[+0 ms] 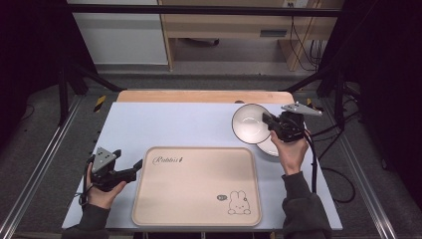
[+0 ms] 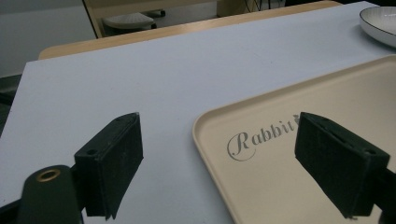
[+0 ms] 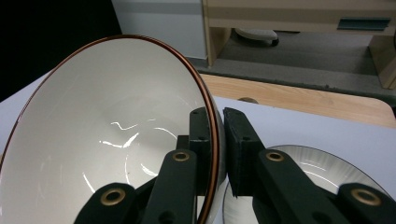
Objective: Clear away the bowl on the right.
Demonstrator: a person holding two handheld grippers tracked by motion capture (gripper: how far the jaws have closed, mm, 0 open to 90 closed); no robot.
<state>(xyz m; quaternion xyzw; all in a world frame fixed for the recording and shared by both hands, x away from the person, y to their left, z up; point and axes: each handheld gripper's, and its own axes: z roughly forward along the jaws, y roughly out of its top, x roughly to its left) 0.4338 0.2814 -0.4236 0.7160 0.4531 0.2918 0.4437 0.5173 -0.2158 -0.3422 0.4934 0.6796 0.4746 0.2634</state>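
Observation:
A white bowl (image 1: 250,123) with a dark brown rim is lifted and tilted at the back right of the table. My right gripper (image 1: 271,121) is shut on its rim, one jaw inside and one outside; the bowl (image 3: 102,135) and the gripper (image 3: 218,140) show close up in the right gripper view. Under it lies a white plate (image 1: 269,146) with a dark rim, seen as the plate (image 3: 308,168) behind the jaws. A beige tray (image 1: 197,185) with "Rabbit" lettering lies at the front centre. My left gripper (image 1: 137,167) stands open at the tray's left edge, its jaws astride the tray corner (image 2: 205,122).
A pale blue mat (image 1: 164,124) covers the table, with a wooden strip (image 1: 205,96) along the far edge. The plate's edge (image 2: 379,24) shows at the far right of the left gripper view. Black frame posts (image 1: 63,89) stand beside the table.

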